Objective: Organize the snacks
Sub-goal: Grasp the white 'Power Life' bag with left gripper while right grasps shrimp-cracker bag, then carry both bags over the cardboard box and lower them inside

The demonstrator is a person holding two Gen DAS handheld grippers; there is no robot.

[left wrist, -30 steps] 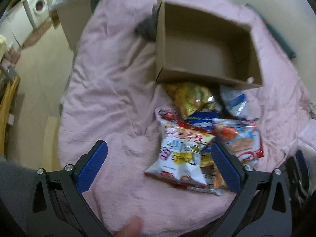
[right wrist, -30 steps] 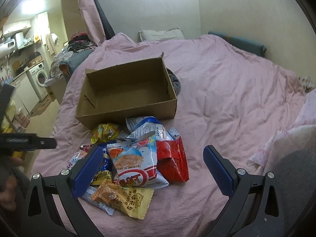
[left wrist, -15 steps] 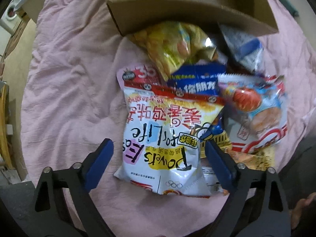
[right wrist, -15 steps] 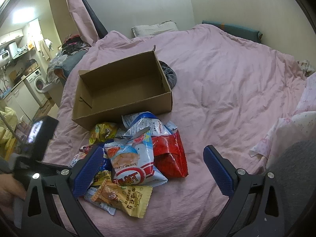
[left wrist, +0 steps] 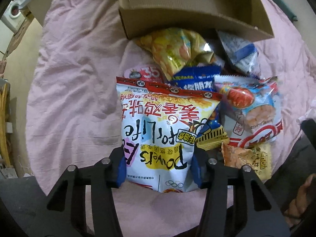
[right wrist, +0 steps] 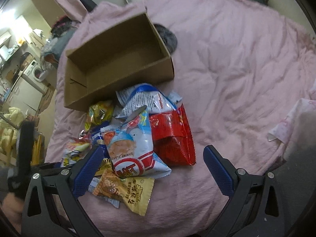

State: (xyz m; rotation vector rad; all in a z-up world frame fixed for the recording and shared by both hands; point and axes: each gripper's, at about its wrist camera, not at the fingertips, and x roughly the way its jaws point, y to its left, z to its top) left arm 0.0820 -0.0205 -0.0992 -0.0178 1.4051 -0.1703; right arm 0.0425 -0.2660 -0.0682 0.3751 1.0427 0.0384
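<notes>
A pile of snack bags lies on the pink bedspread [left wrist: 75, 79] in front of an empty cardboard box [left wrist: 177, 17] [right wrist: 118, 79]. My left gripper [left wrist: 158, 167] points down over the white chip bag [left wrist: 158, 122] on top of the pile. Its jaws are closing, and both blue pads touch the bag's lower sides. My right gripper [right wrist: 153, 152] hovers open above the pile's near side, with nothing gripped. Below it lie the shrimp flakes bag [right wrist: 130, 148] [left wrist: 254, 106], a red bag [right wrist: 173, 138] and a yellow peanut packet [right wrist: 126, 189]. A yellow bag [left wrist: 173, 53] and a blue bag [left wrist: 197, 79] lie near the box.
A dark grey bundle [right wrist: 165, 37] lies behind the box. The bedspread [right wrist: 237, 69] stretches bare to the right. The bed's edge drops to the floor on the left, where a washing machine [right wrist: 35, 72] stands. A patterned pillow [right wrist: 292, 122] lies at the right edge.
My left gripper sank onto the pile and its jaws narrowed from wide apart to touching the white chip bag. My right gripper tilted down and moved closer over the snacks, still open.
</notes>
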